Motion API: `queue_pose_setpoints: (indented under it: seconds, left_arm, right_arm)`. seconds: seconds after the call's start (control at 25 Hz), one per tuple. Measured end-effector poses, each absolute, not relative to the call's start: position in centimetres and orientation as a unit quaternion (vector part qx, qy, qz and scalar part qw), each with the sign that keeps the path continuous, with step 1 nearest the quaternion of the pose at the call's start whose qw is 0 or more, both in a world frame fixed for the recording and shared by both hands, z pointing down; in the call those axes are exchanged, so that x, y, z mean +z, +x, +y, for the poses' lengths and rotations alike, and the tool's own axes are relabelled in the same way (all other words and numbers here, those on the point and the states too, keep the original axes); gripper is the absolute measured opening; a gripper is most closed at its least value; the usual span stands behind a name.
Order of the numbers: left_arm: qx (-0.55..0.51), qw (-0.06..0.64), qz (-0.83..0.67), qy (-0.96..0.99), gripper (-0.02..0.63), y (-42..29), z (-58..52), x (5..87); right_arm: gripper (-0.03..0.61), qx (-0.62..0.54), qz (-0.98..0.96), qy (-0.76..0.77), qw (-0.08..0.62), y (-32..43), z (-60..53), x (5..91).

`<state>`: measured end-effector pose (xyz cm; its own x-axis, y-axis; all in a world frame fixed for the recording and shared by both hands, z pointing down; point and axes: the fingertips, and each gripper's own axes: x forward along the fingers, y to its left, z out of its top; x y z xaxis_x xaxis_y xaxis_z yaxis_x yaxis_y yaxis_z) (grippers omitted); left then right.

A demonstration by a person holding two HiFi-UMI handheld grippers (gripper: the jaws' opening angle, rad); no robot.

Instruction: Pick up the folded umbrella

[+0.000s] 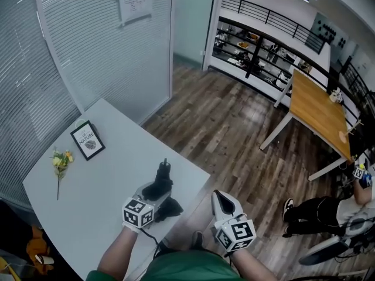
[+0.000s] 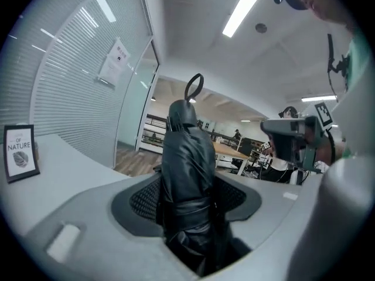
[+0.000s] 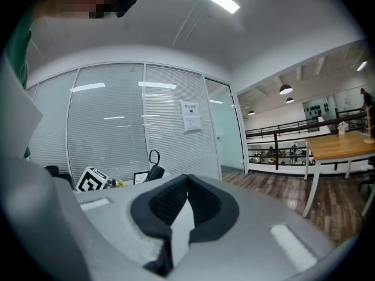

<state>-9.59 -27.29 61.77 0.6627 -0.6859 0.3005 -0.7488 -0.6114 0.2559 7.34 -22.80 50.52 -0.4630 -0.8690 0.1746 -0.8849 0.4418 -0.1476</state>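
Currently held: your left gripper (image 2: 188, 206) stands wide, pads clamped on the black folded umbrella (image 2: 186, 151); the grip sits at the strapped waist, likely to keep the folds bundled
Umbrella pose: upright, wrist loop (image 2: 194, 86) at 12 o'clock; picture frame (image 2: 20, 151) at its 9 o'clock
Right gripper (image 3: 186, 183): jaws closed tip to tip, empty; parked at 3 o'clock, seemingly just out of the way
Hidden: umbrella's lower end cut off below the jaws; whether it clears the table (image 1: 105, 180) cannot be told
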Motion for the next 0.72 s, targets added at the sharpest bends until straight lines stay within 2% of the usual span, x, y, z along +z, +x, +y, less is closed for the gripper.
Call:
queue_pose_setpoints:
  seconds: [0.72]
  left_arm:
    - [-0.031, 0.025, -0.503, 0.863, 0.266, -13.2, -26.0, 43.6]
  right_arm:
    - [0.003, 0.066, -0.87, 0.488, 0.001, 6.2, -24.2, 46.2]
